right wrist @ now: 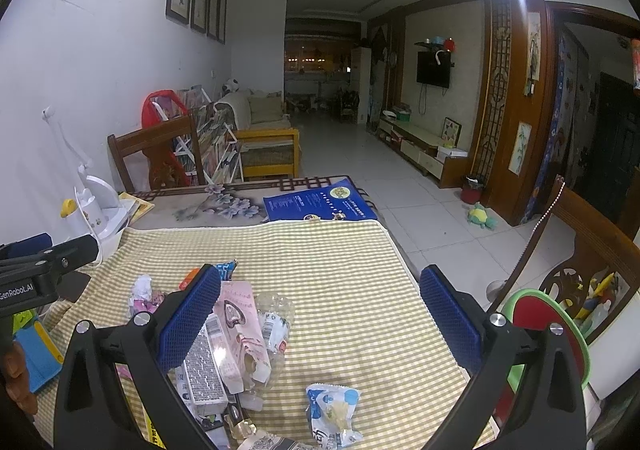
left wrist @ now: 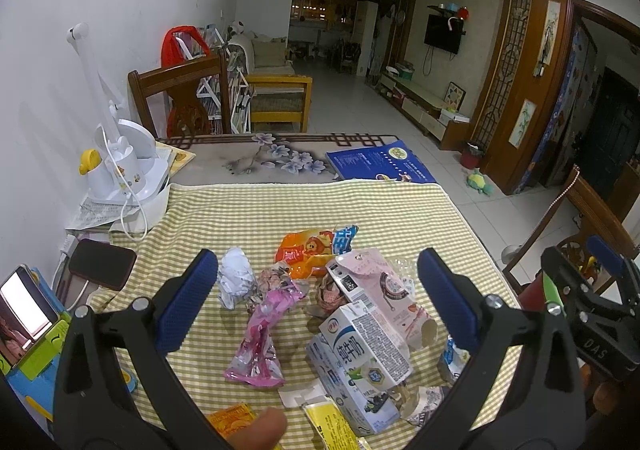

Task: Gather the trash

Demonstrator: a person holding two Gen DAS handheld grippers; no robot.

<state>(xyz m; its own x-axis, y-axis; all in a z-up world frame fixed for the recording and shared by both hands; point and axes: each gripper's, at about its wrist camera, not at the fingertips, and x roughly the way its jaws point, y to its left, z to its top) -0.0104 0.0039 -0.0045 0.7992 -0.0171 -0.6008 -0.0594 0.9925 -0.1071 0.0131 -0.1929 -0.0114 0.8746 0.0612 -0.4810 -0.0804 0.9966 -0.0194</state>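
Observation:
A heap of trash lies on the yellow checked cloth [left wrist: 280, 205]. In the left wrist view it holds a white milk carton [left wrist: 360, 358], a pink wrapper [left wrist: 264, 334], a pink-white pouch [left wrist: 384, 286], an orange snack bag [left wrist: 308, 250] and a crumpled white paper [left wrist: 236, 278]. My left gripper [left wrist: 316, 302] is open above the heap, empty. In the right wrist view my right gripper [right wrist: 320, 322] is open and empty over the cloth. The carton [right wrist: 204, 366] and pouch [right wrist: 240, 330] lie by its left finger. A blue-white wrapper [right wrist: 334, 414] lies near the front.
A green-rimmed red bin [right wrist: 548, 330] stands at the table's right edge. A blue booklet [left wrist: 380, 165] lies at the back. A white lamp stand [left wrist: 120, 165], a dark phone [left wrist: 102, 264] and a lit phone [left wrist: 28, 310] sit at the left. Wooden chairs [left wrist: 180, 89] flank the table.

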